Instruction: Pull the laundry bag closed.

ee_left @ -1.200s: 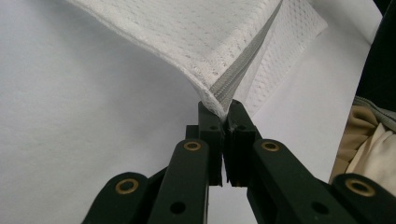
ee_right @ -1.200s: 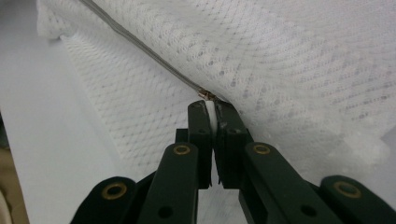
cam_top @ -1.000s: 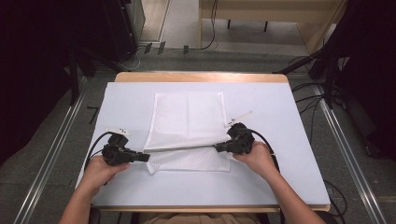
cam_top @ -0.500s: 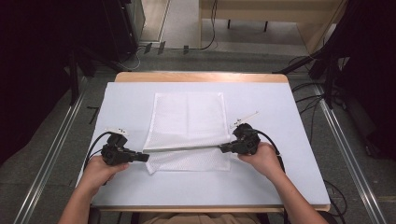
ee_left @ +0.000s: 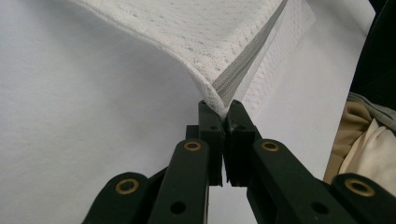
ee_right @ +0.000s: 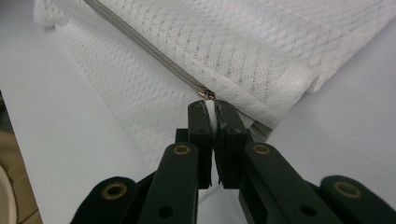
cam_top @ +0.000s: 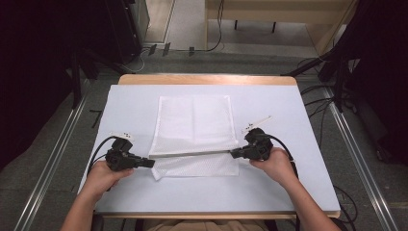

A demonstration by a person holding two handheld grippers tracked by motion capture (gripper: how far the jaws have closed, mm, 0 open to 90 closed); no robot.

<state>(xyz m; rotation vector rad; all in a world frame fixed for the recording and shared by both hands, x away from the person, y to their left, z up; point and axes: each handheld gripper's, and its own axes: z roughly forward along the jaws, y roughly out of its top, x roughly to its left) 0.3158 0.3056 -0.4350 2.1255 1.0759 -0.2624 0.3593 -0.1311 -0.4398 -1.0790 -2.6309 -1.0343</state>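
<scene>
Right tongs (cam_top: pixel 236 154) have drawn outward, pulling the grey zipper edge straighter. White mesh zippered laundry bag (cam_top: pixel 194 124) lies mid-table (cam_top: pixel 298 183); left tongs (cam_top: pixel 150 163) and right each pinch one end of it.

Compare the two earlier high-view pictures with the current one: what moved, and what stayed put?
The right gripper has slid outward toward the table's right side, pulling the zipper edge of the white mesh bag longer and tauter. Nothing was taken hold of or released: both grippers stay shut on the bag. The left gripper and the bag's far part on the table kept their places.
</scene>
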